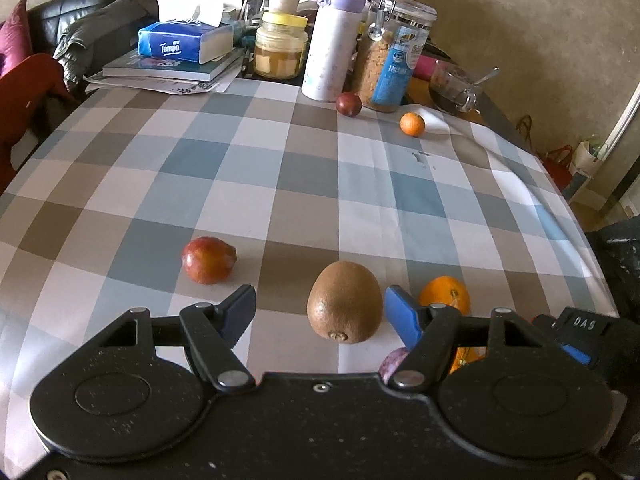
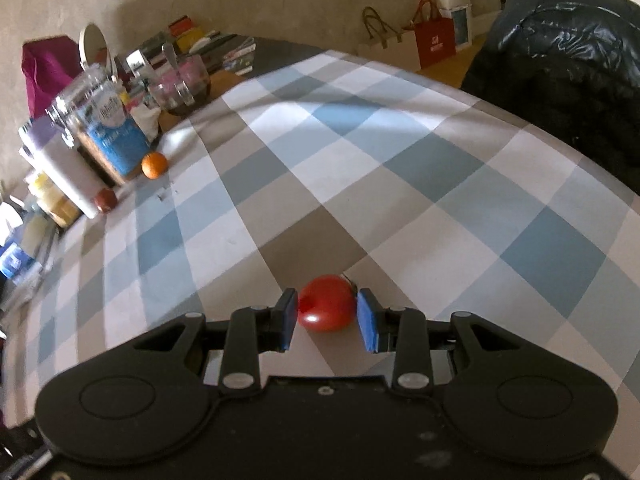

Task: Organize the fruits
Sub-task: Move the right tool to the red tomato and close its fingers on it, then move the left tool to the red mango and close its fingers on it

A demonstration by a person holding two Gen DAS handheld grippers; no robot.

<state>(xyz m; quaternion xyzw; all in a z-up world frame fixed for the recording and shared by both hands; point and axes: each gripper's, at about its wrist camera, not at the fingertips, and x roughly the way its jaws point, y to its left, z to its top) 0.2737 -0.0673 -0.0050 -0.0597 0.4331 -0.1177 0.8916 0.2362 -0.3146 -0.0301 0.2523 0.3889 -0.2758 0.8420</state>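
In the left wrist view we see our left gripper [image 1: 320, 312] with its jaws standing wide apart over a checked tablecloth [image 1: 248, 168]. A brown kiwi [image 1: 345, 302] sits between the fingers in the lower middle of the frame; the pads do not press on it, with a clear gap on the left side and a thin one on the right. To the left of the kiwi lies a red apple [image 1: 209, 260], apart from the left finger. Just behind the right finger sits an orange [image 1: 445, 295], and a purple fruit [image 1: 394, 362] peeks out below that finger, mostly hidden. Toward the top of the frame, a dark red plum [image 1: 349, 104] rests beside a white bottle [image 1: 334, 40], and a small tangerine [image 1: 412, 124] lies to its right near a glass jar [image 1: 394, 52]. A blue tissue pack [image 1: 184, 42] lies on books at the upper left.

In the right wrist view our right gripper [image 2: 327, 316] has its jaws narrowly apart, with a bright red tomato [image 2: 326, 308] between them at the lower middle of the frame. The tomato rests on the cloth; the pads stand right beside it, and we cannot tell whether the left pad touches. A black jacket [image 2: 560, 60] fills the upper right corner.
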